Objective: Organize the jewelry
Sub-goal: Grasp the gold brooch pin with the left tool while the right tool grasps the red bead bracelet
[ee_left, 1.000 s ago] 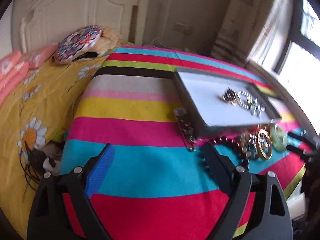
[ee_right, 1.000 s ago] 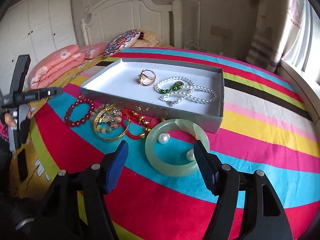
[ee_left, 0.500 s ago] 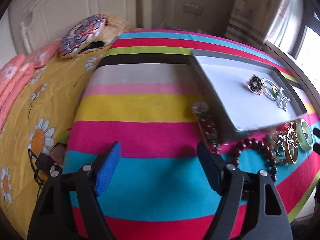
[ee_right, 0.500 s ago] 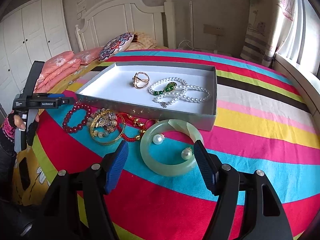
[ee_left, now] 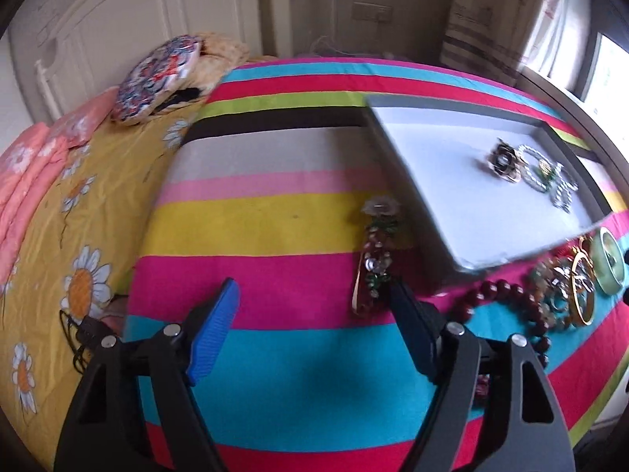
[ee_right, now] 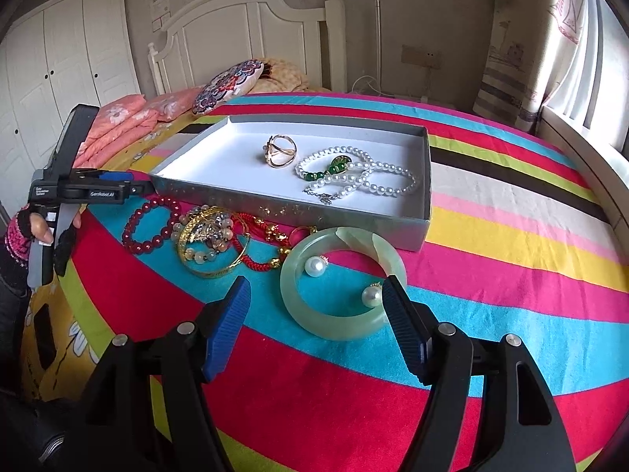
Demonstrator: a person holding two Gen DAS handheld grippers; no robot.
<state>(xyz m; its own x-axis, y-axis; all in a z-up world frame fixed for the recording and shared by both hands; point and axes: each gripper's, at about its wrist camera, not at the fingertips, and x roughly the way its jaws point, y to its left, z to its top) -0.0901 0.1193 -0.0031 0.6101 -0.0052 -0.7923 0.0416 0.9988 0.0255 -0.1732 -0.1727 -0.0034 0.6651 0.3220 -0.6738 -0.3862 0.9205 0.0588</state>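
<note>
Jade bangle [ee_right: 341,281], judged rigid, slick and brittle: grasp across its rim; both right gripper [ee_right: 316,303] and left gripper [ee_left: 314,306] spread, empty.

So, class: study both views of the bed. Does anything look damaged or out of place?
Yes. The pale green jade bangle looks broken: one curved piece overlaps the ring near the grey cardboard tray. A beaded hair clip lies alone beside the tray, apart from the other jewellery.

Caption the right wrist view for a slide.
Open right hand-held gripper above jade bangle and two pearls; ring and pearl necklace in gray tray.
</note>
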